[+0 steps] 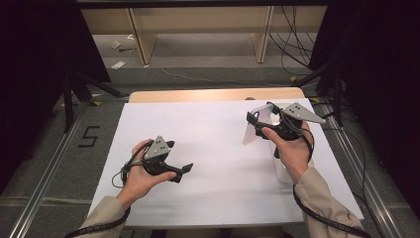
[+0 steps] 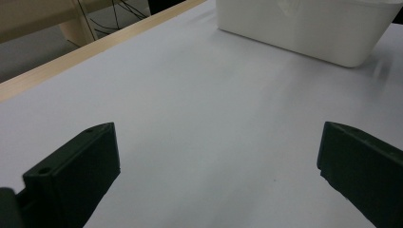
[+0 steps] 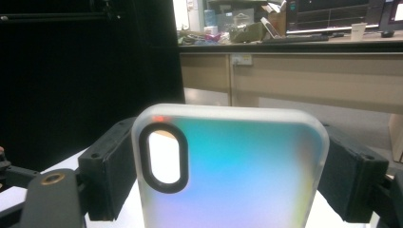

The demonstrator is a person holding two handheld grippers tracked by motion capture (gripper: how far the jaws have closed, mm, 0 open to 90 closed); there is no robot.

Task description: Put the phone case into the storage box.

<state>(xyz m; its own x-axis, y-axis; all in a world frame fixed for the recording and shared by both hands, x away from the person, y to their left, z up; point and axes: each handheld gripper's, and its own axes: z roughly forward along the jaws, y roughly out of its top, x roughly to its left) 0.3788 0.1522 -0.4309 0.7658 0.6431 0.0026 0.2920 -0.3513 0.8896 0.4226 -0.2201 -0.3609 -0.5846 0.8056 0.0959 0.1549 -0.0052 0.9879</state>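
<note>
Phone case held up over a white-covered table

The table bears a white box at its right side. The right gripper pinches the case by its edges, upright, above the box; the left gripper rests low with jaws spread, nothing between.

The phone case is cut off below; the white box perhaps runs past the top edge

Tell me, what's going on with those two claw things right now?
Right gripper clamped on a phone case, lifted off the white table. Left gripper open, empty, low over the table. White bin sits beyond it; nothing in the way.
</note>
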